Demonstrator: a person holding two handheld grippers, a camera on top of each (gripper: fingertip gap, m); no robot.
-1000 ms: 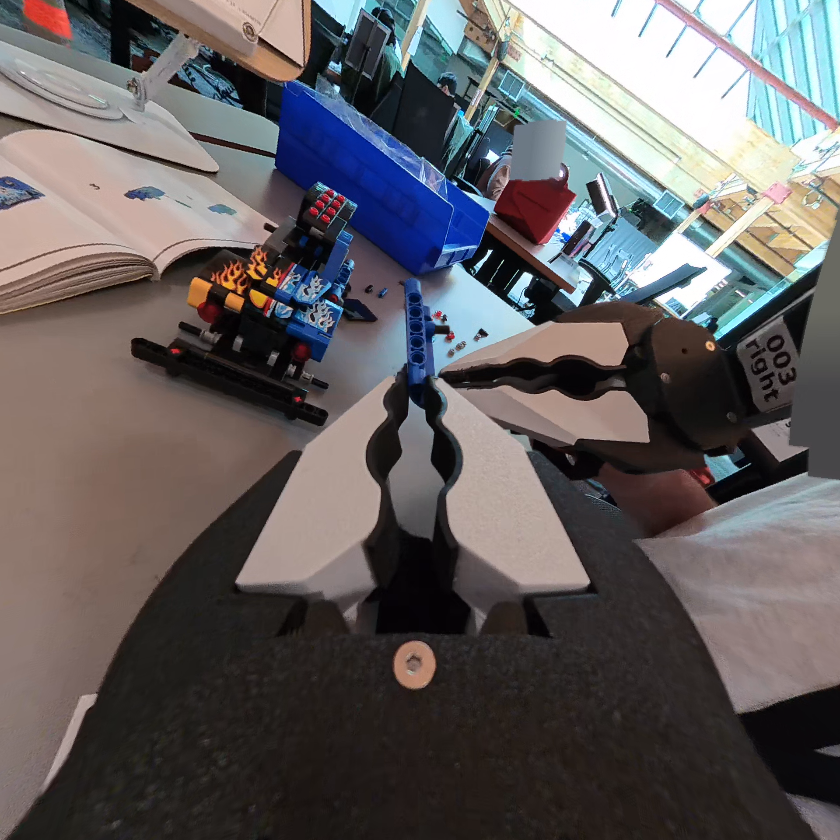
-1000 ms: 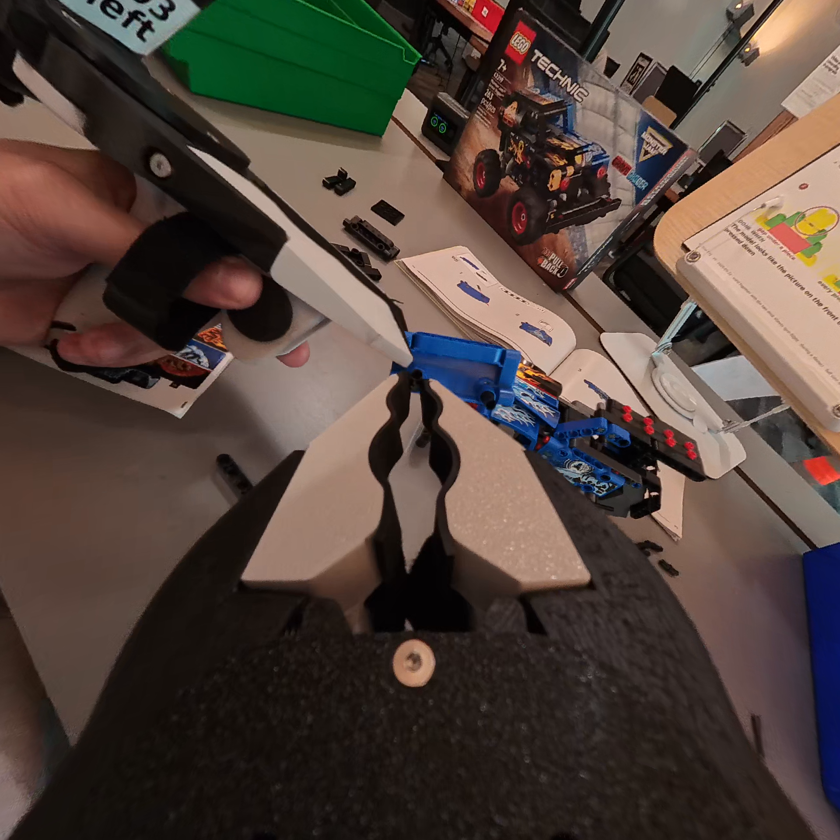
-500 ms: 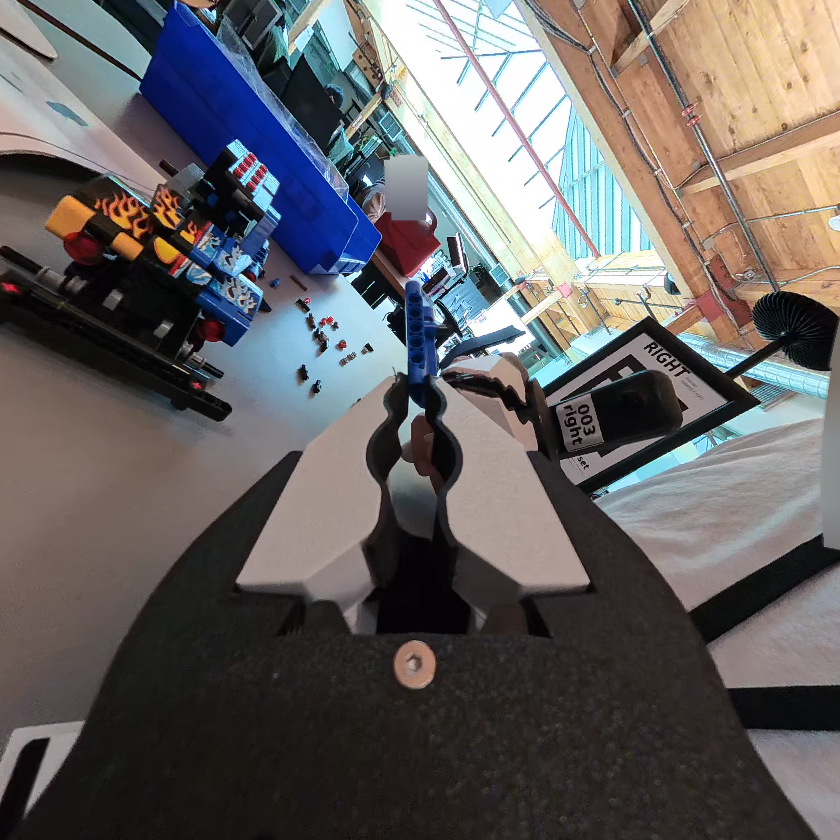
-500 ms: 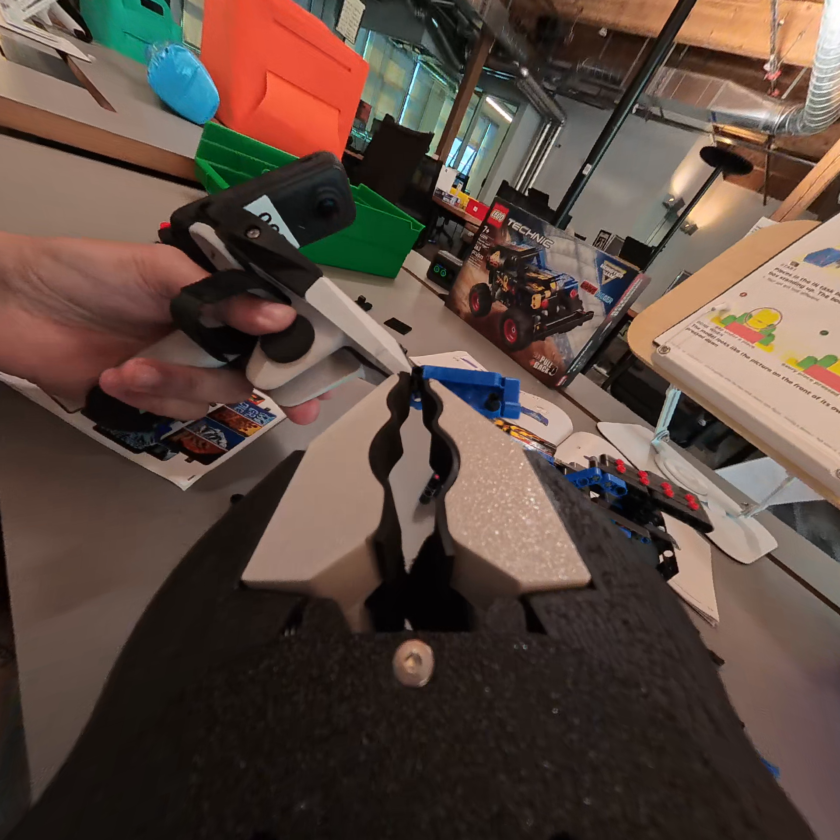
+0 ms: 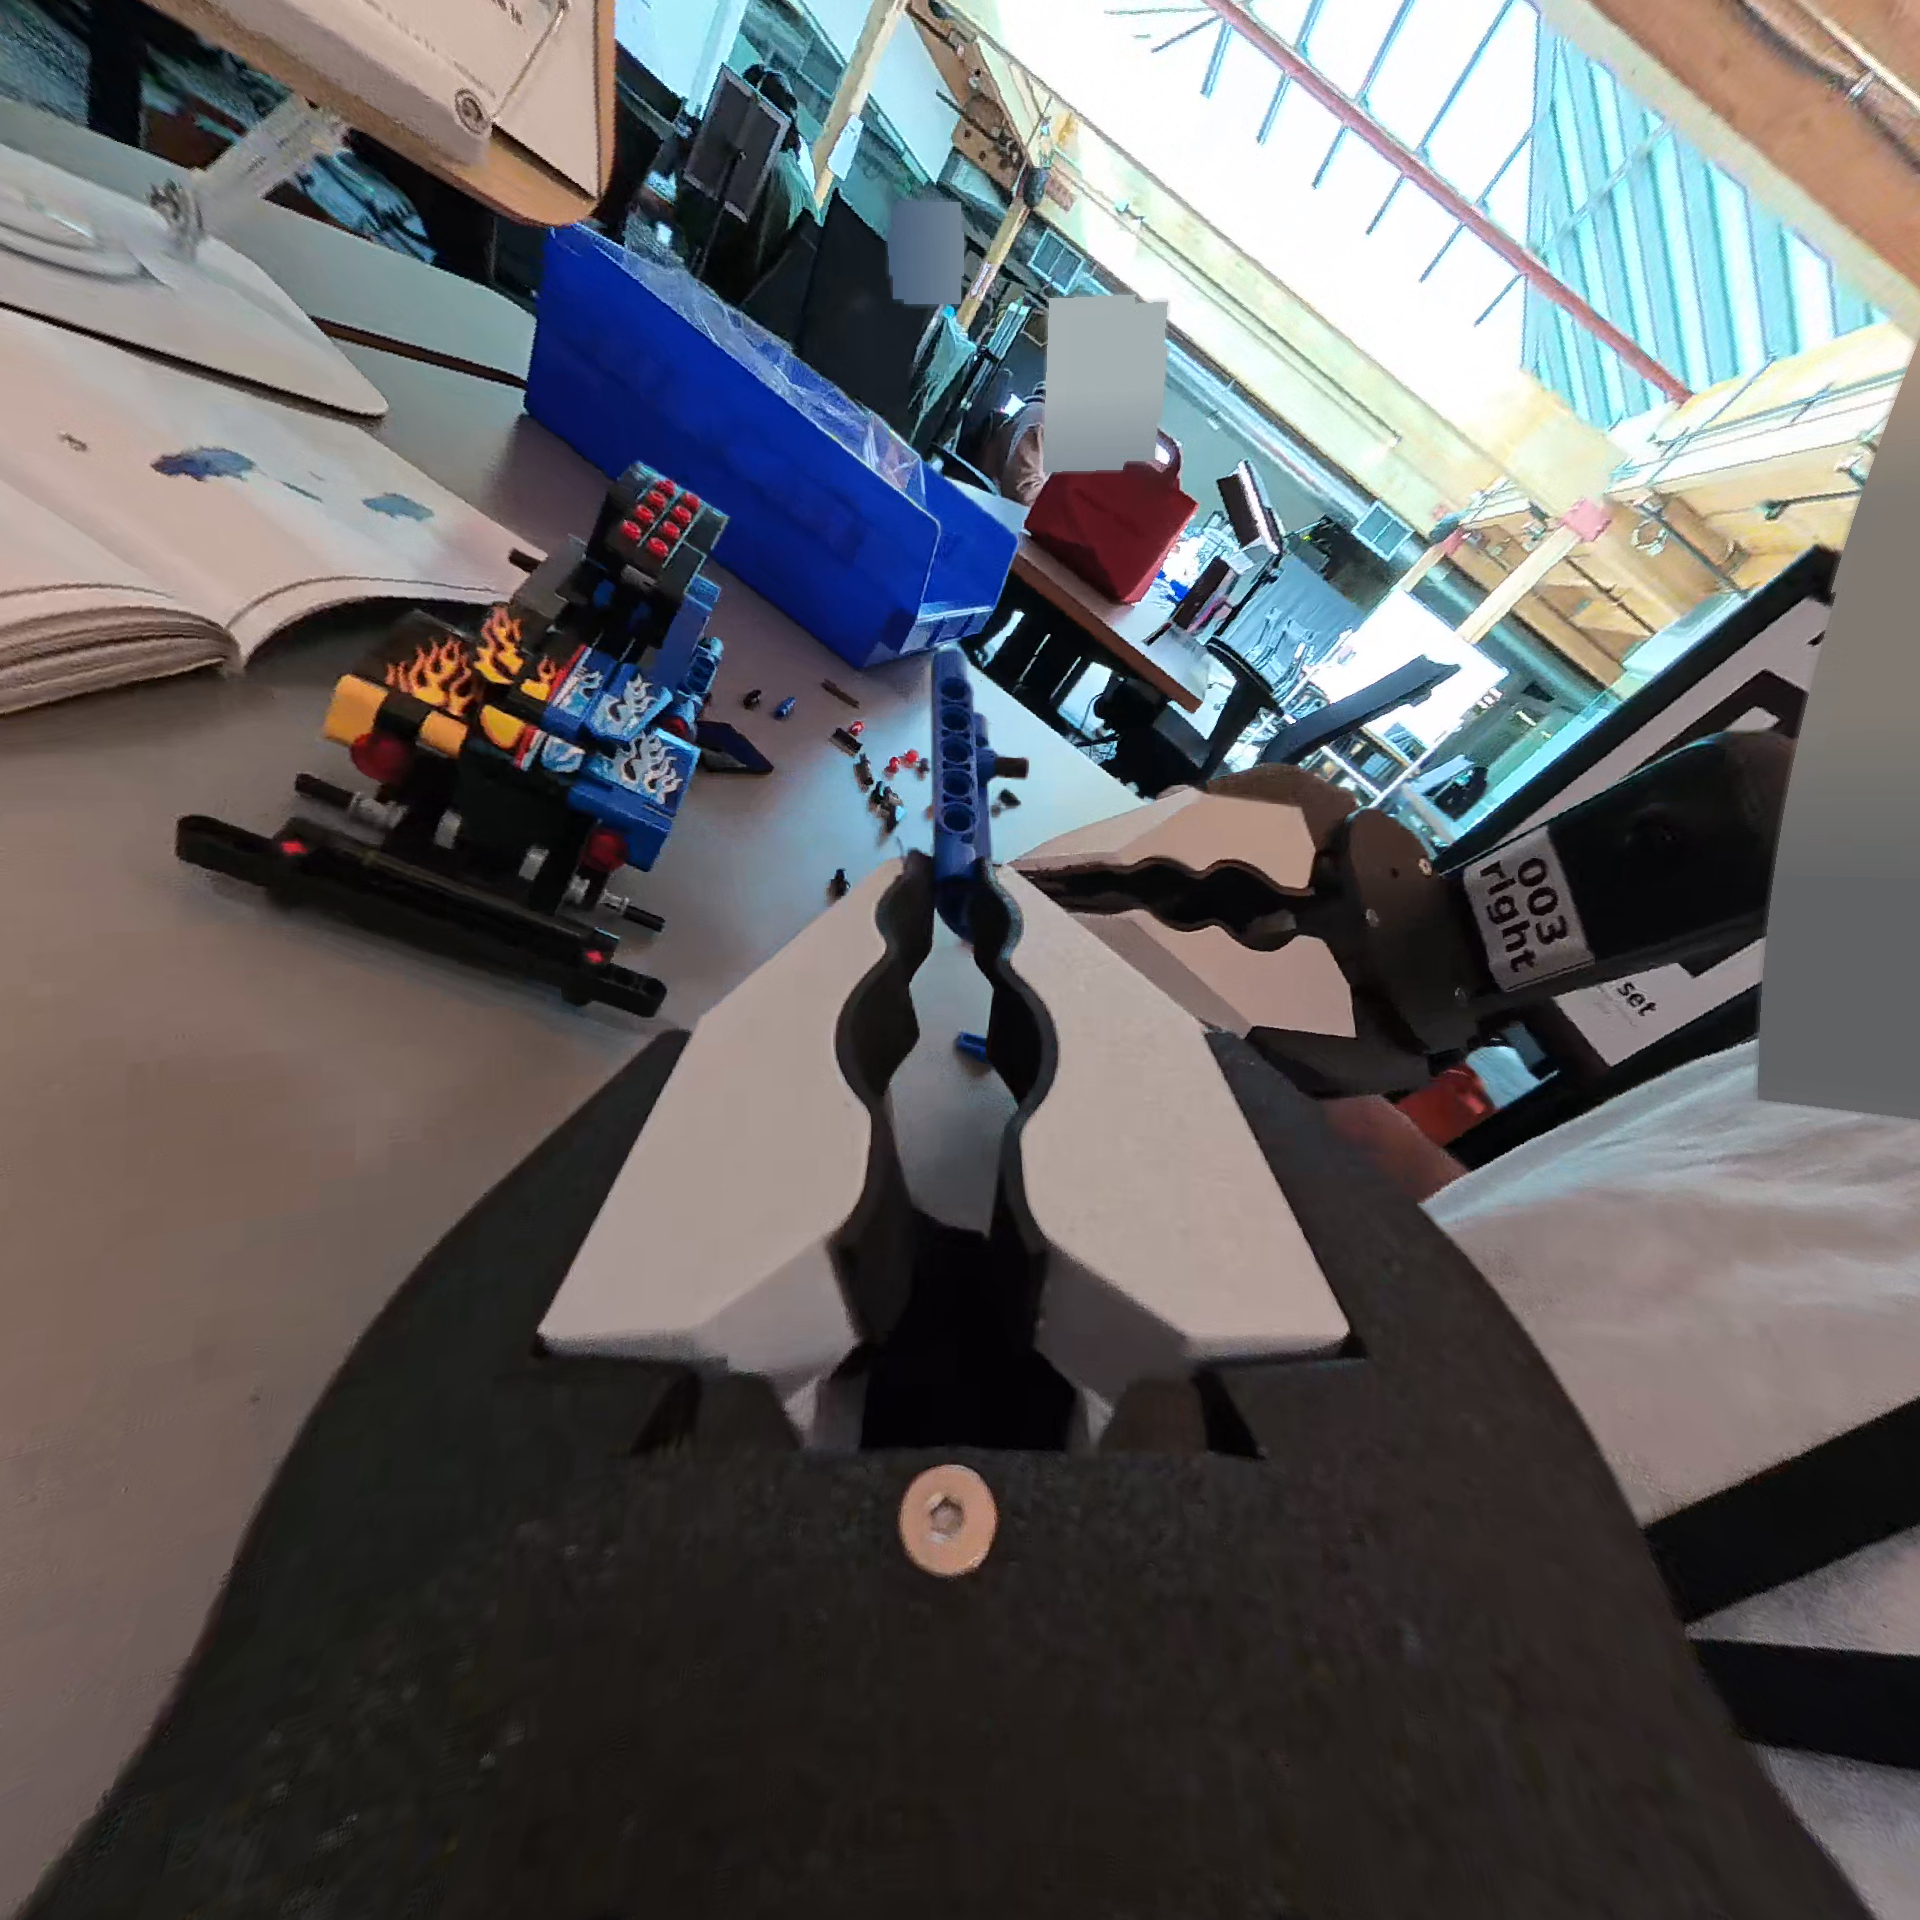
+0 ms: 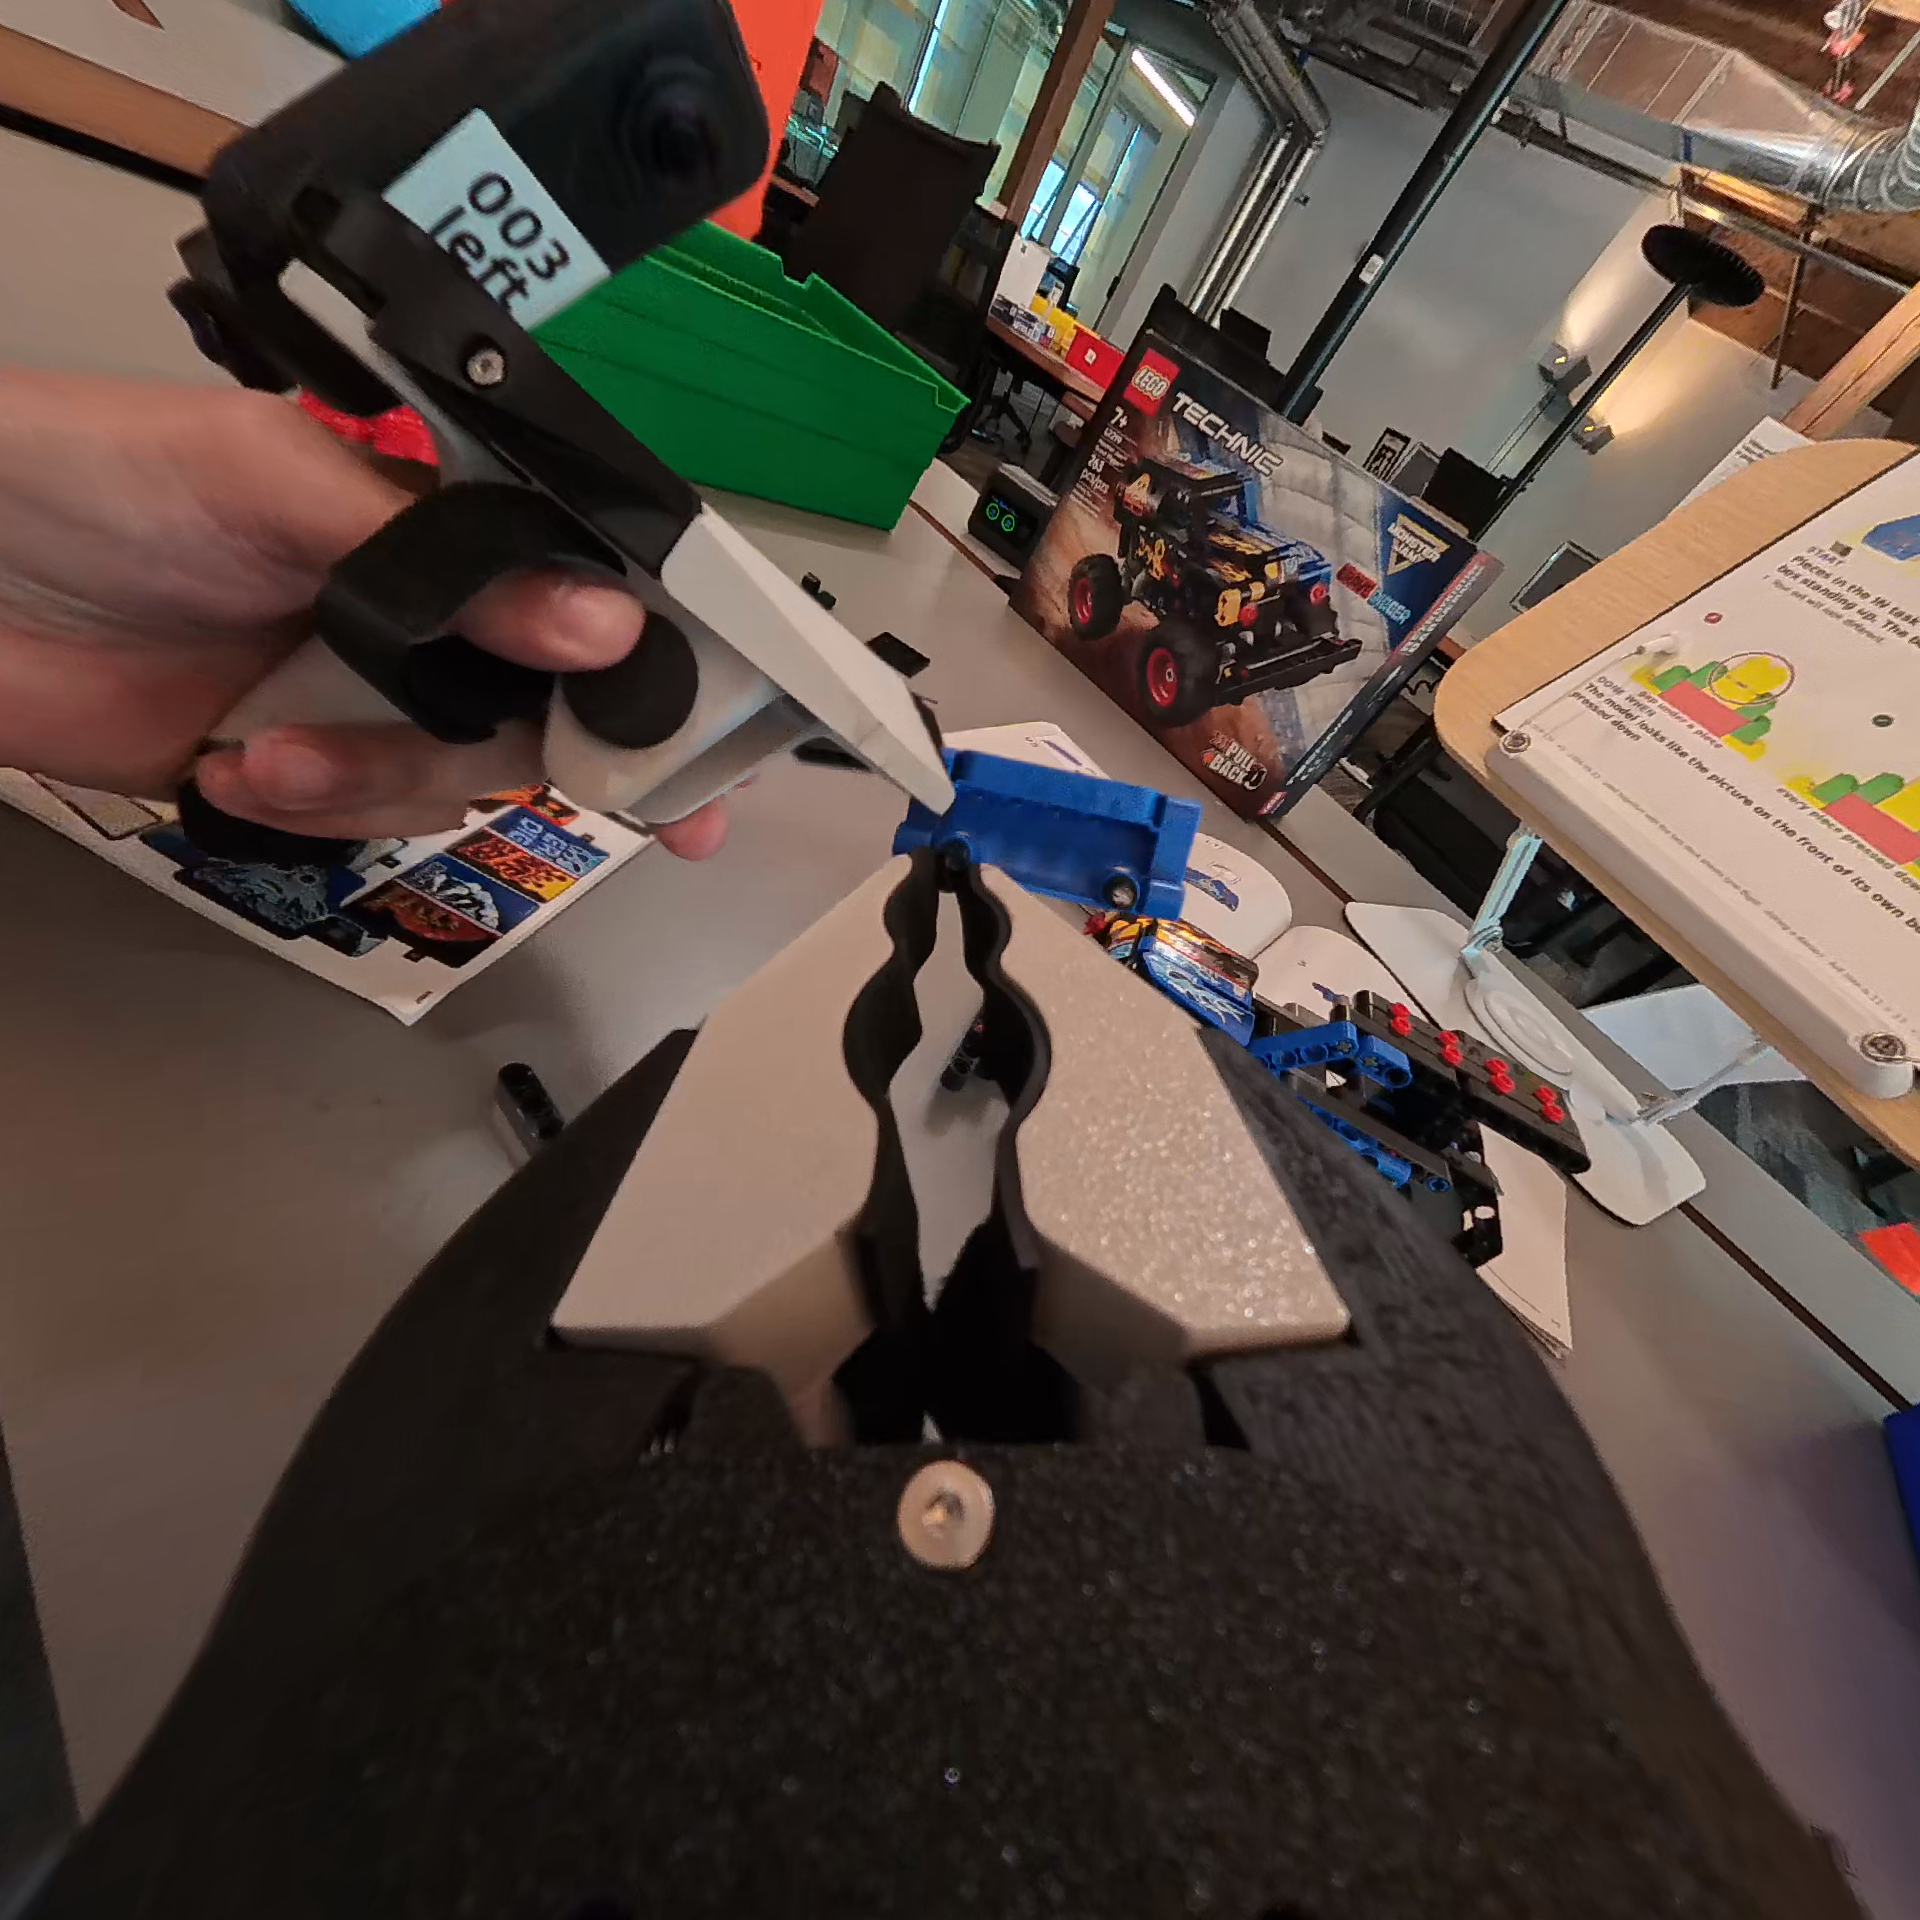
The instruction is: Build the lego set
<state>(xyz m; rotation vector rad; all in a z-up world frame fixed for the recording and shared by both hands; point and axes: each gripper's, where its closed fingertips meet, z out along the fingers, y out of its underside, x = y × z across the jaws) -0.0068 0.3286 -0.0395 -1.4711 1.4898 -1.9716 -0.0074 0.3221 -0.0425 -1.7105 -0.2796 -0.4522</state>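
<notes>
My left gripper (image 5: 951, 883) is shut on the near end of a blue Technic frame piece (image 5: 958, 774) and holds it above the table. In the right wrist view the same piece (image 6: 1049, 831) hangs from the left gripper's fingertips (image 6: 914, 758), which a hand holds. My right gripper (image 6: 951, 871) is shut on a small black pin (image 6: 951, 856), with its tip against the blue piece's near corner. The right gripper also shows in the left wrist view (image 5: 1023, 871), touching the piece from the right. The part-built truck with flame stickers (image 5: 499, 748) stands on the table to the left.
An open instruction booklet (image 5: 156, 540) and a blue bin (image 5: 748, 468) lie behind the truck. Small loose pins (image 5: 883, 769) are scattered near it. A set box (image 6: 1247, 603), a green bin (image 6: 748, 384), a sticker sheet (image 6: 416, 894) and a card stand (image 6: 1714, 790) ring the work area. Only a small space, under 4 cm, lies between the two pairs of fingers.
Half a second ago both grippers were tilted upward. They have tilted back down toward the table. The blue piece stays in my left gripper, with my right gripper's tip at its end.
</notes>
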